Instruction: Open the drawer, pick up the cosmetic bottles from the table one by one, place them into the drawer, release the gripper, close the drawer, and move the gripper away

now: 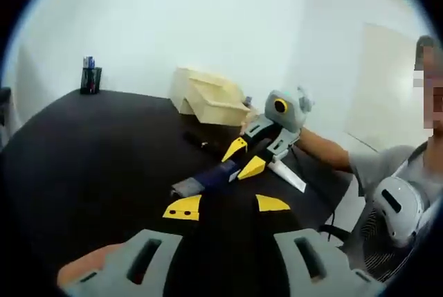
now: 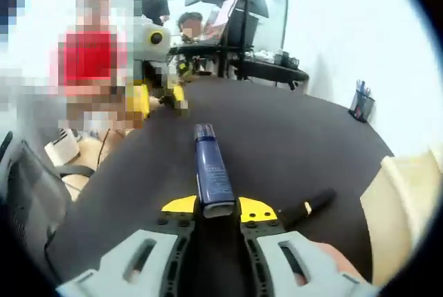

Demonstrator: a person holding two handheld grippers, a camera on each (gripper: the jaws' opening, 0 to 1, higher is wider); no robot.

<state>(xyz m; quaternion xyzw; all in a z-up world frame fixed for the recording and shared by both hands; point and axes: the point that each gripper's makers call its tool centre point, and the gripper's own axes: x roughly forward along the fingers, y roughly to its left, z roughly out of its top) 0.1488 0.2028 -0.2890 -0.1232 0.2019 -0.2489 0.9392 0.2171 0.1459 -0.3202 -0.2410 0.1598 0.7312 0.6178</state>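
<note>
A dark blue cosmetic bottle [image 2: 211, 169] with a pale base lies lengthwise along the black table [image 2: 277, 145]. My right gripper [image 2: 219, 207] is shut on its near end, the yellow tips on either side. In the left gripper view the same right gripper [image 1: 243, 158] reaches in from the right with the blue bottle [image 1: 208, 178] in its tips. My left gripper [image 1: 227, 205] stands open, low over the table, with nothing between its tips. A pale wooden drawer box [image 1: 208, 96] sits at the far side, its drawer apparently pulled out. A slim black cosmetic tube [image 2: 308, 207] lies beside the right jaw.
A black pen holder [image 1: 90, 79] stands at the table's far left corner. The wooden box [image 2: 408, 200] is close on the right in the right gripper view. A person's arm [image 1: 325, 150] stretches in from the right. Desks, monitors and people fill the room beyond.
</note>
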